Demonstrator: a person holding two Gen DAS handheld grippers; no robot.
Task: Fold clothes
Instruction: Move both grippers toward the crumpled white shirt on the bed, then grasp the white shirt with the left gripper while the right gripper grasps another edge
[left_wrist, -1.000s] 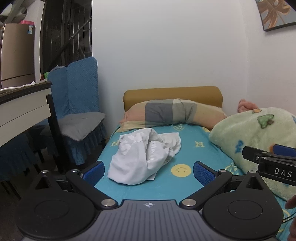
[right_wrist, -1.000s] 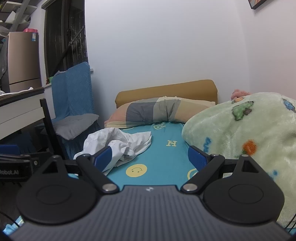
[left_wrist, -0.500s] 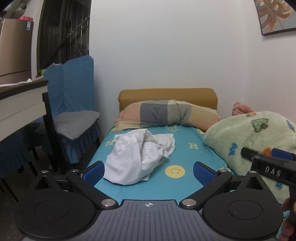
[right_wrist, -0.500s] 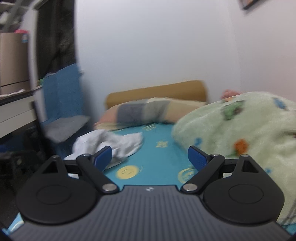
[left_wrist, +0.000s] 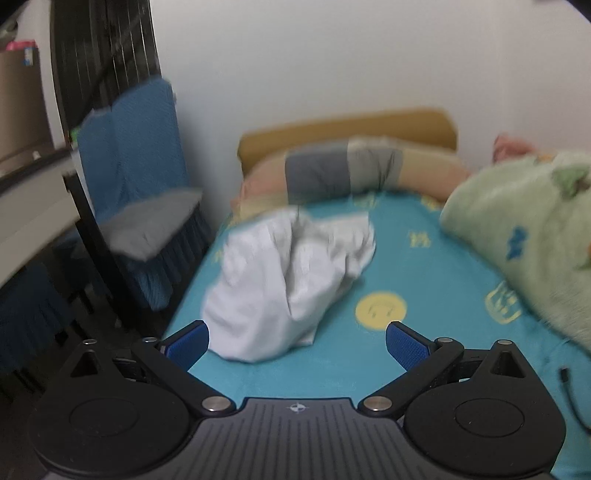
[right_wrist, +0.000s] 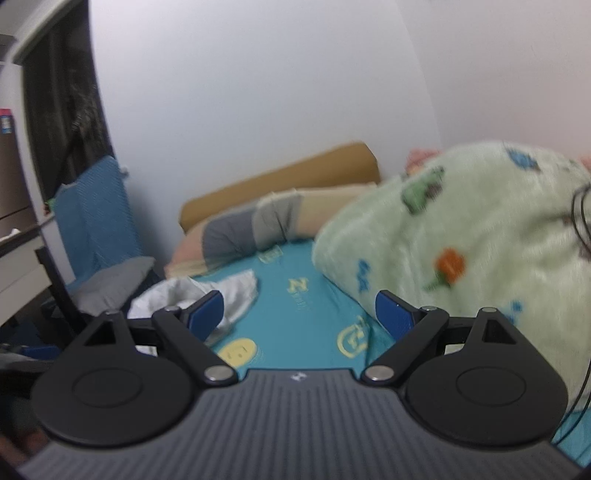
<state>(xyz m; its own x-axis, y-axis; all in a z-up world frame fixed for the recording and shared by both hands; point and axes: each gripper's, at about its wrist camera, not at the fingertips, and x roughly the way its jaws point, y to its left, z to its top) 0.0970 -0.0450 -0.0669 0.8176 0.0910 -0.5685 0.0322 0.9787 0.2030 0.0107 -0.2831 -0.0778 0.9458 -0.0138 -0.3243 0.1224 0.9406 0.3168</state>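
Teal bed sheet (left_wrist: 388, 354) carries a crumpled white garment (left_wrist: 288, 280); your left tongs (left_wrist: 297, 341) and right tongs (right_wrist: 299, 312) gape wide, empty. Pinching several bunched layers would likely tangle folds.

The bed's teal printed sheet (left_wrist: 424, 295) carried a crumpled white garment (left_wrist: 288, 280), a patchwork pillow (left_wrist: 343, 177) at the headboard — and a pale-green fleece blanket (right_wrist: 461, 236).
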